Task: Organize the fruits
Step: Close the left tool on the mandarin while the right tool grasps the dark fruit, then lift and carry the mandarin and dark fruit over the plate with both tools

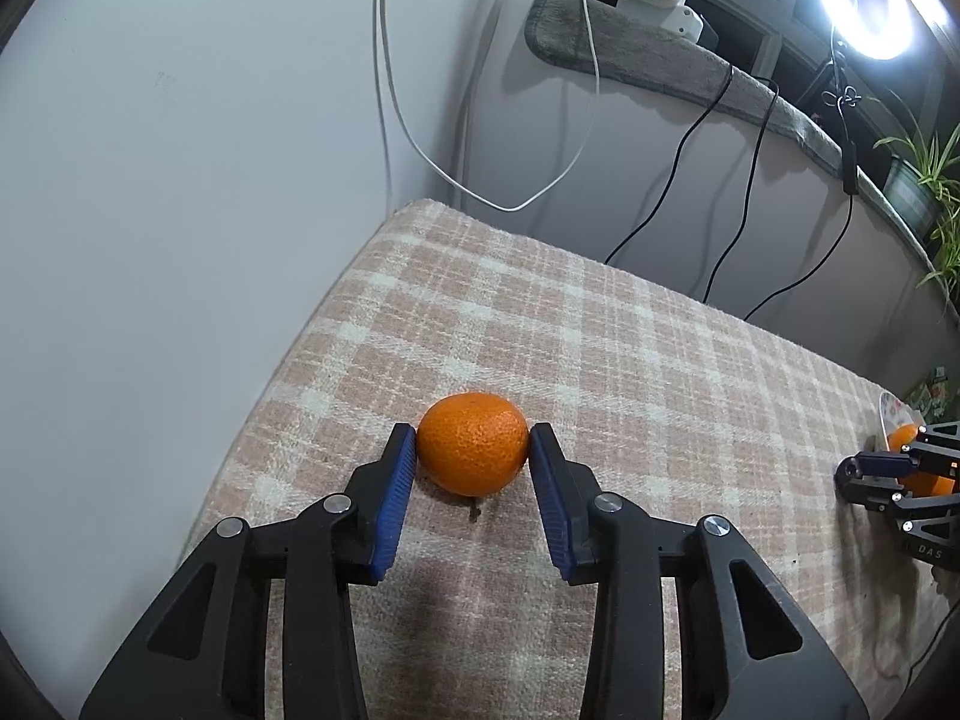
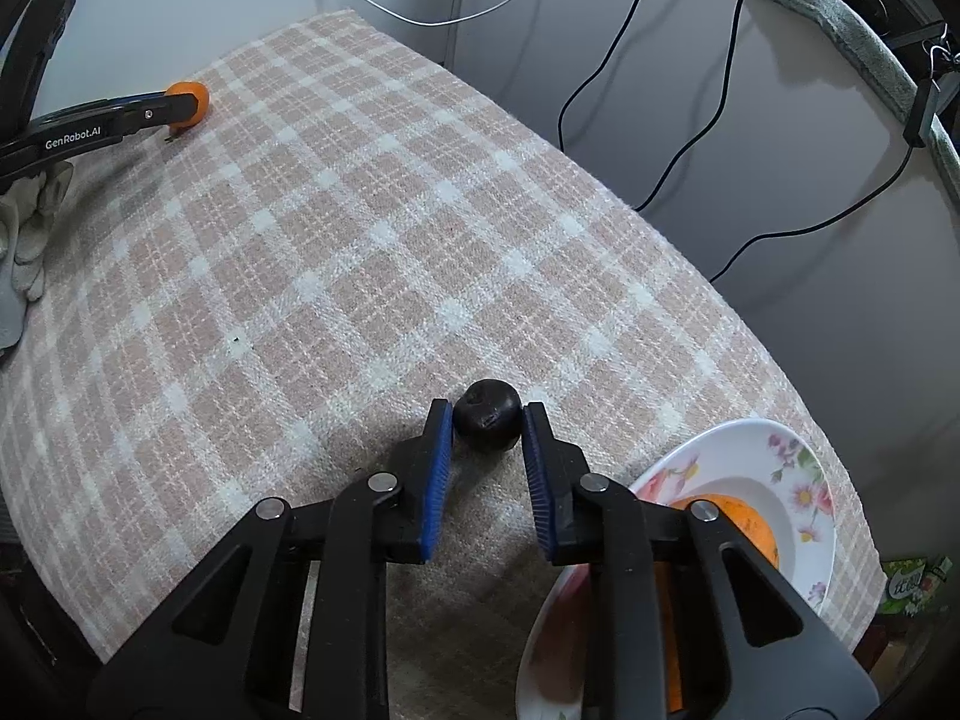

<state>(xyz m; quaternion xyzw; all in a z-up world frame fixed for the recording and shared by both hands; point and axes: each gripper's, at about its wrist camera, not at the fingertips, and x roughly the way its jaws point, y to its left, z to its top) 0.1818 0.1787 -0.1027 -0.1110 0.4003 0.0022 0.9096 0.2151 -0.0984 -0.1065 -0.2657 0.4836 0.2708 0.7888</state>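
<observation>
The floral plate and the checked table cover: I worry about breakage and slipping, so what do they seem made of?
The white floral plate looks like glazed ceramic or porcelain, though melamine is possible: its smooth rim shows a soft sheen and printed flowers. The pink-and-cream checked table cover looks like matte woven fabric: visible thread texture, no shine, and a soft rounded edge.
</observation>
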